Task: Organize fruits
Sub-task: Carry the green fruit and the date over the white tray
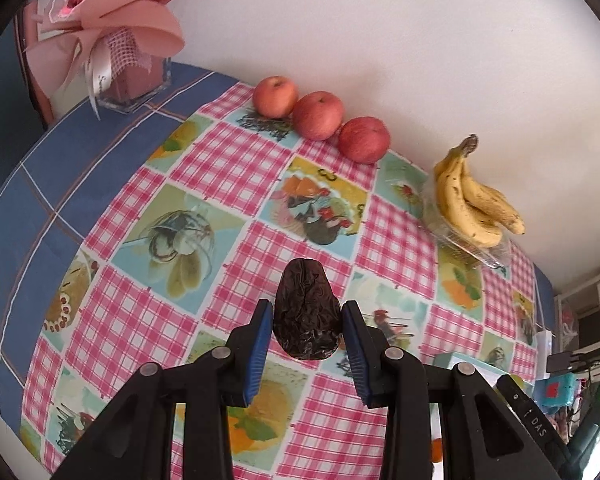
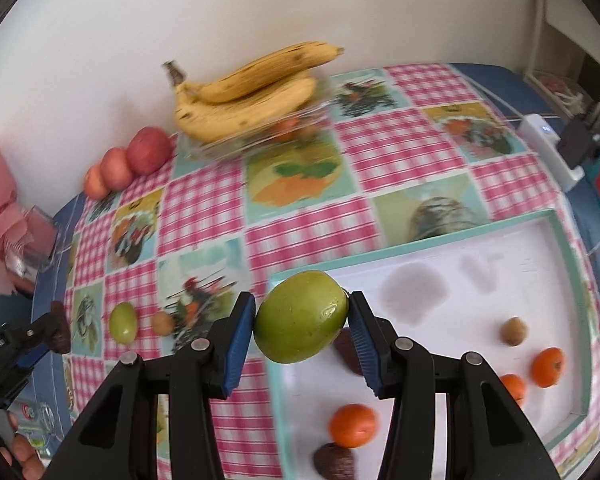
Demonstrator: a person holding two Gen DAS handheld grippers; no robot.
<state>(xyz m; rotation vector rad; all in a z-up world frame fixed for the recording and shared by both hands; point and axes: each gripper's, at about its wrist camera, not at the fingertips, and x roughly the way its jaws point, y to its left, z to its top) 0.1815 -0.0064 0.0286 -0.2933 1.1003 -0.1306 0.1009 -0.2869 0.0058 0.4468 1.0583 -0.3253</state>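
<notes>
Left gripper (image 1: 305, 322): clenched on a dark wrinkled date (image 1: 305, 312), held clear above the checked cloth (image 1: 228, 168).
Right gripper (image 2: 302, 316): grasping a green fruit (image 2: 302, 317) at the near-left corner of the white tray (image 2: 480, 256).
Tray contents: oranges (image 2: 353, 426), dark dates, one small brown fruit (image 2: 513, 331).
Bench: three apples (image 1: 318, 115) along the wall; bananas (image 1: 472, 200) on a clear container; a second green fruit (image 2: 122, 323) on the cloth.
</notes>
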